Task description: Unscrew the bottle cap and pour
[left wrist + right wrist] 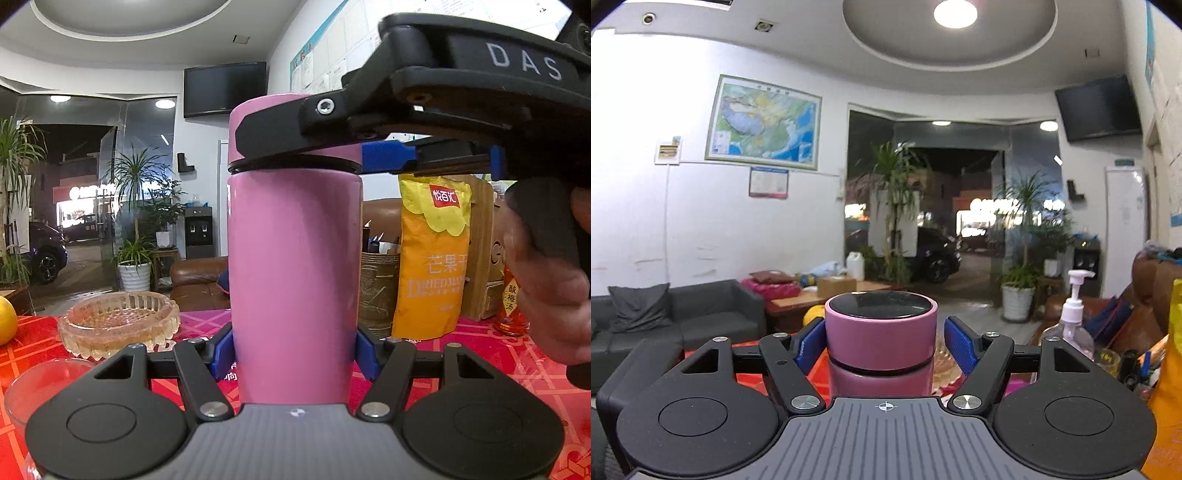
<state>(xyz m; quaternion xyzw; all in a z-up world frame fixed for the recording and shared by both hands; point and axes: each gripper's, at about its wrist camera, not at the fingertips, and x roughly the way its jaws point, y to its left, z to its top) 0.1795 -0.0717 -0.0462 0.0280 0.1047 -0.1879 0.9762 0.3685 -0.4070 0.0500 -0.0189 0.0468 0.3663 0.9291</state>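
Pink metal bottle (293,280) stands upright on the red patterned tablecloth (461,354), long axis vertical, dead centre between the left gripper (294,352) pads. L jaws look pressed onto the lower body, blue pads touching both sides: pinching the bottle.

Cap (881,332), pink w/ black top disc, sits on the neck; a dark seam shows btwn cap and body. Can't tell if threads are tight or partly loosened. Right gripper (882,345) comes in level w/ the cap, cap straight ahead btwn its pads. In the R wrist view its left pad looks at the cap wall, its right pad shows a small gap; from the L wrist view the R jaws seem to clasp the cap. So: around the cap, firm pinch not settled. R is the hand on the cap, L on the body; any twist would run about the vertical axis.

Near: glass ashtray (118,323), clear glass (40,391) at lower left.

Writing: "DAS" on R gripper; yellow pouch (432,258) reads "悦百汇", "芒果干", "DRIED MAN…"; small bottle (511,306) "酸梅汤". Far wall: map (764,122), text too small.
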